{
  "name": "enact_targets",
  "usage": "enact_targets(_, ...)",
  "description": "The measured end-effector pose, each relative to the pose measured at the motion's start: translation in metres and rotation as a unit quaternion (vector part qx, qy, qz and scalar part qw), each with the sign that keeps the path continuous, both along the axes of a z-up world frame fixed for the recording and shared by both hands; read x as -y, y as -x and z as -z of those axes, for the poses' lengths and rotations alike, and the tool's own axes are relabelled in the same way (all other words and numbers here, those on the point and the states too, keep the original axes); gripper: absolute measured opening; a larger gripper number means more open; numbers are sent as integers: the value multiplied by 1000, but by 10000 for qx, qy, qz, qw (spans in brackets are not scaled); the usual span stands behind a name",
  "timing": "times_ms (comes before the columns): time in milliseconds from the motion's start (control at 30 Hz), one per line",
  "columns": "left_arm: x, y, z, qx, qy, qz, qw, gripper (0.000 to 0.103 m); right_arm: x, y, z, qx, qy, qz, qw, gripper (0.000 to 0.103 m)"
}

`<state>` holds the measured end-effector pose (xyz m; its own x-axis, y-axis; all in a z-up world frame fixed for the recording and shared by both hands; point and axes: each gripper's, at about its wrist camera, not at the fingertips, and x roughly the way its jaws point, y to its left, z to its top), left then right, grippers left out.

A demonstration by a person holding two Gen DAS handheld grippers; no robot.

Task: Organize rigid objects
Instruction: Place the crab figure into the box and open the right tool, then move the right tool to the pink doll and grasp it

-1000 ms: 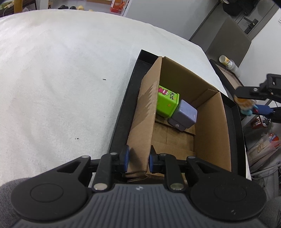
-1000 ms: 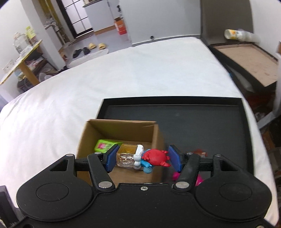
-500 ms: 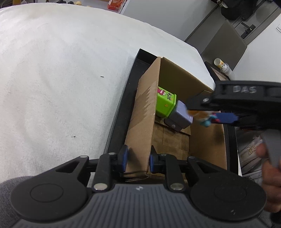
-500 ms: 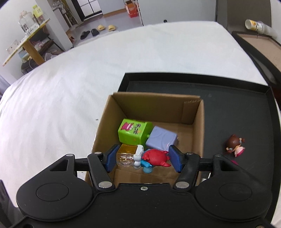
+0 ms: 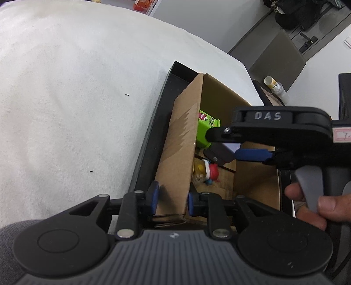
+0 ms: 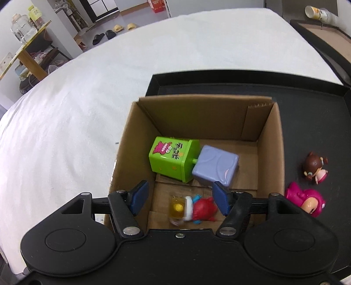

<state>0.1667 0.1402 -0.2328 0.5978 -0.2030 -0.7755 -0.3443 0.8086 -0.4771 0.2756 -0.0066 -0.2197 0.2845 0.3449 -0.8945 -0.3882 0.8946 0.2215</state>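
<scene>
This looks like a lived-in room at home. Beyond the white cloth-covered table (image 6: 153, 65), slippers (image 6: 122, 27) lie on the far floor by a doorway. At far left a wooden side table (image 6: 26, 59) carries glass jars (image 6: 23, 30), and a plastic bottle (image 6: 318, 12) lies at far right.

Matt brown corrugated cardboard for the box (image 6: 271, 140), torn paper fibres along one wall's top edge. Glossy moulded plastic on the green toy box (image 6: 173, 161), the lilac cube (image 6: 216, 166) and the red crab figure (image 6: 203, 209), with a clear yellow-tinted plastic block at its end. Matt black tray (image 6: 311, 109), smooth. White cloth (image 6: 87, 109) over the table, soft and faintly napped. Matt black plastic on the right gripper (image 6: 181, 198), blue rubbery pads, bright metal pins.
</scene>
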Motion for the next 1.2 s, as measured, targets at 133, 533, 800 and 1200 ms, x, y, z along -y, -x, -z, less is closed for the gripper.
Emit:
enact_targets(133, 2, 0, 0, 7, -46, 23, 10000, 23, 8, -2, -10, 49, -31, 20, 10000, 64)
enact_targets(533, 4, 0, -2, -50, -161, 14, 9999, 23, 32, -10, -45, 262, -104, -63, 9996, 68)
enact_targets(800, 10, -2, -6, -133, -380, 30, 9992, 23, 66, -23, -57, 383, -136, 38, 9992, 69)
enact_targets(1200, 20, -5, -11, -334, -749, -50, 9966, 23, 127, -30, -25, 183, -63, 435, 9989, 70)
